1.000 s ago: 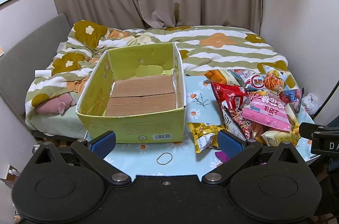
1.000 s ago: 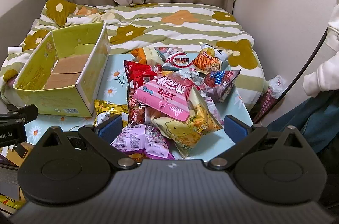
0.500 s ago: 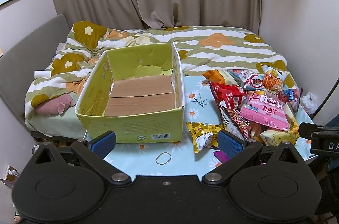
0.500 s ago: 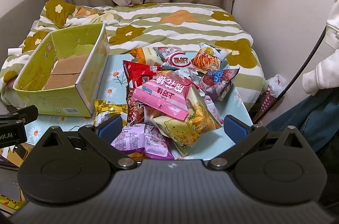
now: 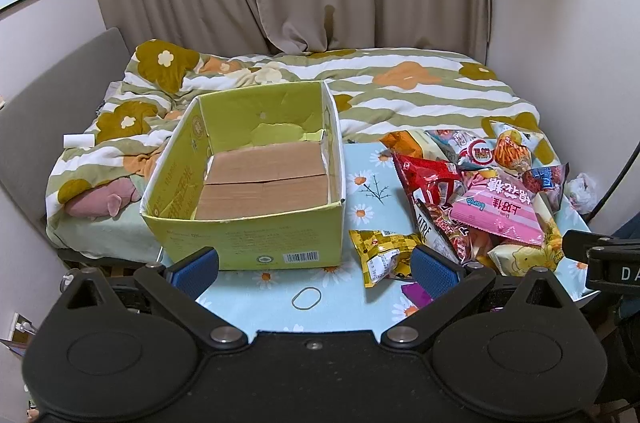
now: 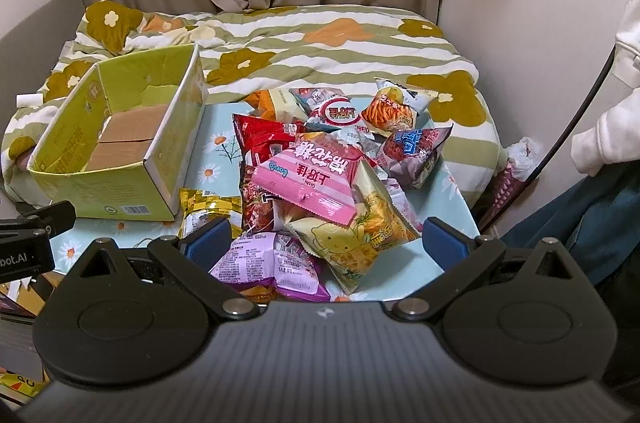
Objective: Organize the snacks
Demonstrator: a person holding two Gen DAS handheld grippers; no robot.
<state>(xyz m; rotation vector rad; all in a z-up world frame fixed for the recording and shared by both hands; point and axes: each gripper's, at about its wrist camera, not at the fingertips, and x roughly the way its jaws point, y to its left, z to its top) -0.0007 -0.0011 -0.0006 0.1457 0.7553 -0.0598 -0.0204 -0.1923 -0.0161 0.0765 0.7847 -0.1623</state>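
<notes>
A yellow-green cardboard box (image 5: 256, 247) stands open on the left of a flowered blue table (image 5: 372, 191); only its brown bottom flaps show inside. It also shows in the right wrist view (image 6: 120, 199). A pile of snack bags lies to its right, topped by a pink bag (image 6: 312, 179), also in the left wrist view (image 5: 500, 211). A small gold bag (image 5: 380, 251) lies beside the box. My left gripper (image 5: 316, 269) is open and empty before the box. My right gripper (image 6: 326, 243) is open and empty over the near edge of the pile, above a purple bag (image 6: 272, 263).
A rubber band (image 5: 306, 297) lies on the table near the left gripper. A bed with a striped flower quilt (image 5: 400, 83) lies behind the table. Curtains and walls close the back and right. A person (image 6: 608, 151) stands at the right, with a black cable.
Both grippers have moved slightly; the views have shifted a little toward the table. Nothing was grasped or moved.
</notes>
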